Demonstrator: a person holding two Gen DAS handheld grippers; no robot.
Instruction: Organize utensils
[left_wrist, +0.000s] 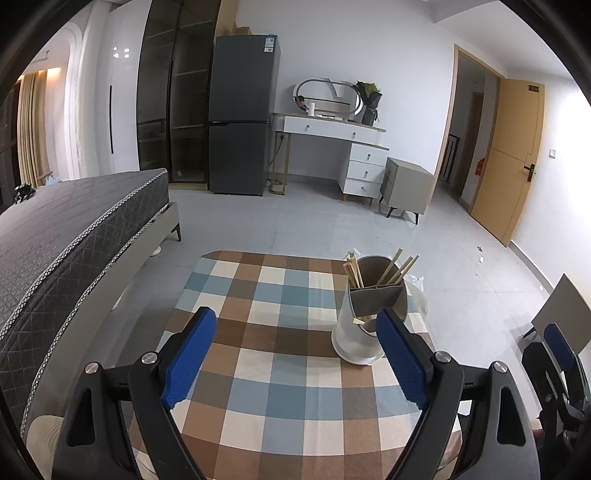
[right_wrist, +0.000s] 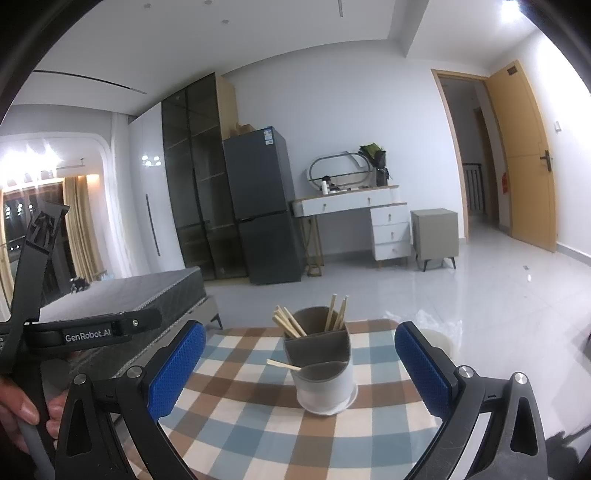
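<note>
**A:** Panel 1, left wrist view. What is the left gripper (left_wrist: 295, 354) doing?

**B:** It is hovering above the checked tabletop (left_wrist: 258, 369) with its jaws standing wide apart and gripping nothing. The utensil holder (left_wrist: 365, 325) is sitting just beside the right-hand blue pad, near the tabletop's right edge.

**A:** And panel 2, right wrist view?

**B:** The right gripper (right_wrist: 299, 365) is likewise facing the holder with its jaws spread wide and empty. The chopsticks (right_wrist: 291, 325) are leaning out of the two rear compartments, while a single chopstick (right_wrist: 284, 365) is lying nearly flat across the front compartment, its end sticking out past the rim.

**A:** What is threatening the task from here?

**B:** Three hazards, in my judgement. First, the holder is standing tall on a narrow saucer-like base close to the edge; a sideways nudge from either pad is likely to tip it toward the floor (left_wrist: 461, 295). Second, the flat-lying chopstick is resting loosely; a brush against its projecting end could flick it out onto the cloth. Third, both grippers are converging on one small target, and the other gripper is already showing at the far right of the left view, so the two tools could knock together.

**A:** Is any utensil lying loose on the tabletop?

**B:** None is showing in either panel.
</note>
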